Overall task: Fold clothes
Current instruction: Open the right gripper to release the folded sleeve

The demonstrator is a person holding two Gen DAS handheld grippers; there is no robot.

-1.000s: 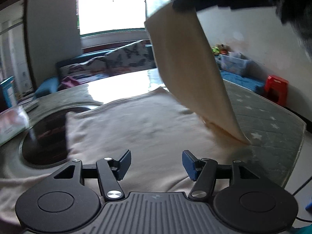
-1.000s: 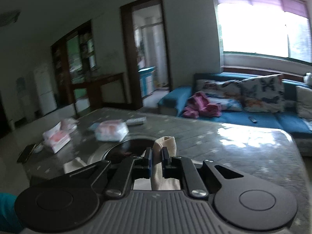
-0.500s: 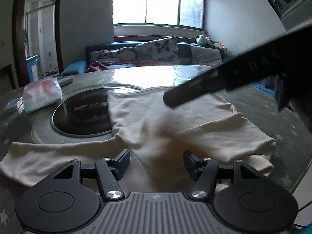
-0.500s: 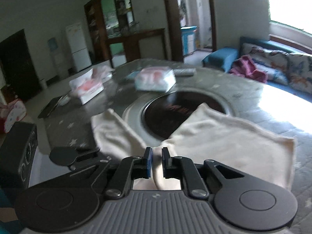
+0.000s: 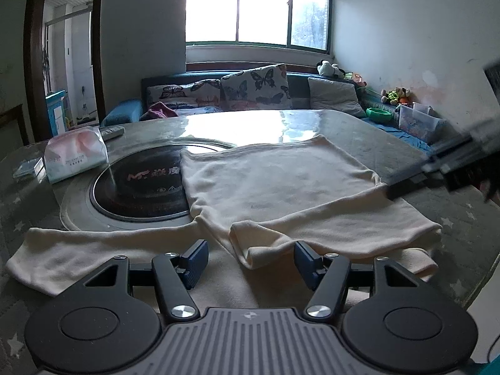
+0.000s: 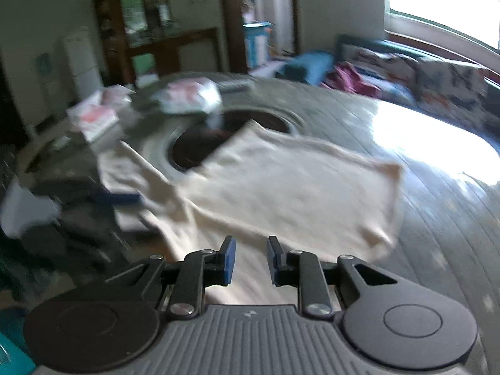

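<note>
Across the frame's middle our cream shirt (image 5: 281, 187) on the desk (image 5: 359, 128), left tongs (image 5: 250, 261) wide open, right tongs (image 6: 249, 261) parted, both empty.

Under me is a table (image 5: 368, 131) with a grey starred cover and a dark round hob (image 5: 140, 184) sunk into it. My cream shirt (image 5: 275, 187) lies flat on the table just right of the hob, its near left edge lapping the hob's rim, one sleeve stretched along the table in front of the hob and the other folded across the body. Left of the hob sits a tissue pack (image 5: 75, 153), a remote (image 5: 112, 131) beyond it; two more packs (image 6: 97, 115) lie further left.
</note>
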